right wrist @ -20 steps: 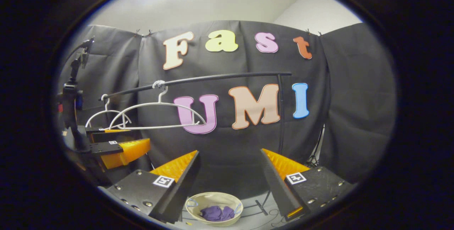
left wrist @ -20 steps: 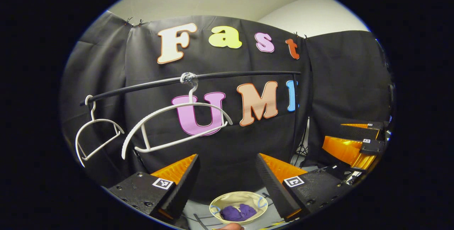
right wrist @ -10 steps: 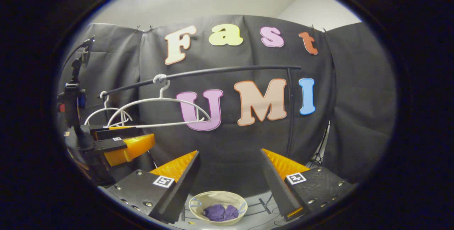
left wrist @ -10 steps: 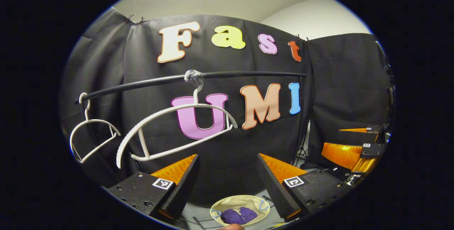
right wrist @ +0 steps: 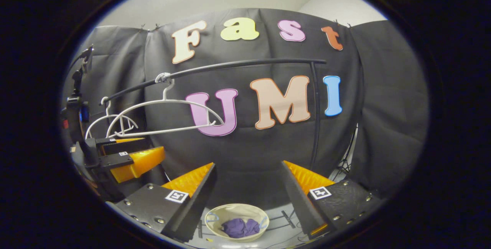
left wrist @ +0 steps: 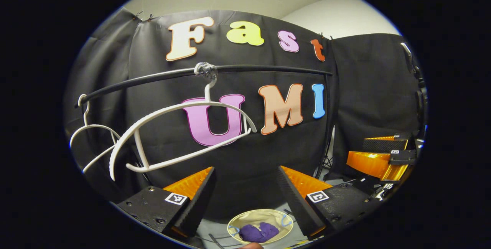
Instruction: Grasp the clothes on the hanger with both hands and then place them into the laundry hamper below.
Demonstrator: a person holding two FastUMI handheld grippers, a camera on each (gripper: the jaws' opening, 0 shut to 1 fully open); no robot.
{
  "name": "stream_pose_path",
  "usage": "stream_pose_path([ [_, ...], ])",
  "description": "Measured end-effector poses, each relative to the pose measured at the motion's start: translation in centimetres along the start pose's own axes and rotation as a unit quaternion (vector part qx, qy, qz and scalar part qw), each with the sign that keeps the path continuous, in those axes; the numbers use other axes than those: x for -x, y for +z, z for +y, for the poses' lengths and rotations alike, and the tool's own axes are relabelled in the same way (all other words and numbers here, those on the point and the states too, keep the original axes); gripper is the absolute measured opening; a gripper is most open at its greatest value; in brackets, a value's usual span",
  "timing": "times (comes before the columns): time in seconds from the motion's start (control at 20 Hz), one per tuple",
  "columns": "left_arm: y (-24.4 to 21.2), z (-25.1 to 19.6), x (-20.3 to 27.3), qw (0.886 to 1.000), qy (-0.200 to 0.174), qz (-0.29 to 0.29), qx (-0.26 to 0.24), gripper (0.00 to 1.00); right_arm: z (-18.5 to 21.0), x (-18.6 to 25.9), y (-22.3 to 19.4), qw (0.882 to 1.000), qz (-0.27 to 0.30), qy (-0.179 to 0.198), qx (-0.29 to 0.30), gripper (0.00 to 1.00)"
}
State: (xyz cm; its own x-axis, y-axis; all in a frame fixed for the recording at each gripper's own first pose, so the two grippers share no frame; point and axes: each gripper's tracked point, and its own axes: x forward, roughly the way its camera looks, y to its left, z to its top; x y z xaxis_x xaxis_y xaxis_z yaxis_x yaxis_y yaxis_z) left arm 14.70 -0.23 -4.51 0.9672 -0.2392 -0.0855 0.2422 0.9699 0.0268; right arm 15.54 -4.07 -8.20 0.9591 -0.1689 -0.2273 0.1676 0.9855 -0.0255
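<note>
You are holding both the left gripper (left wrist: 245, 187) and right gripper (right wrist: 249, 183) spread wide, facing two bare hangers (left wrist: 180, 134) and one hamper (left wrist: 260, 226) containing one purple garment (left wrist: 257, 232).

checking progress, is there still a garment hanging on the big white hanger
No, the big white hanger hangs bare on the rail, and purple clothes lie in the hamper.

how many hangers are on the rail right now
2. The big white hanger hangs from the middle of the black rail; the smaller hanger hangs at the rail's left end. Both are bare, and none looks hidden.
</note>
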Motion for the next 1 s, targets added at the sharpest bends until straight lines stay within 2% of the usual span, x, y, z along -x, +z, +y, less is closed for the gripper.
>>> stream_pose_path([
  [0.05, 0.0, 0.1, -0.2, 1.000, 0.002, 0.000, 0.000, 1.00, -0.1, -0.2, 0.1, 1.000, -0.001, 0.001, -0.002, 0.99],
  [0.5, -0.3, -0.5, -1.6, 1.000, 0.001, 0.010, 0.014, 1.00, -0.8, -0.8, -0.7, 1.000, 0.010, -0.002, -0.006, 0.99],
  [0.8, 1.4, 0.5, -1.7, 1.000, 0.016, -0.012, 0.009, 0.98, -0.6, -1.4, 0.3, 1.000, 0.016, 0.007, 0.007, 0.99],
  [0.9, 1.8, 0.3, -1.9, 1.000, 0.010, -0.021, 0.009, 1.00, -0.4, -1.8, 0.3, 1.000, 0.018, 0.008, 0.010, 0.99],
  [1.0, 2.1, 0.1, -2.3, 1.000, 0.003, -0.027, 0.006, 0.98, -0.1, -2.3, 0.2, 1.000, 0.020, 0.010, 0.007, 0.99],
])
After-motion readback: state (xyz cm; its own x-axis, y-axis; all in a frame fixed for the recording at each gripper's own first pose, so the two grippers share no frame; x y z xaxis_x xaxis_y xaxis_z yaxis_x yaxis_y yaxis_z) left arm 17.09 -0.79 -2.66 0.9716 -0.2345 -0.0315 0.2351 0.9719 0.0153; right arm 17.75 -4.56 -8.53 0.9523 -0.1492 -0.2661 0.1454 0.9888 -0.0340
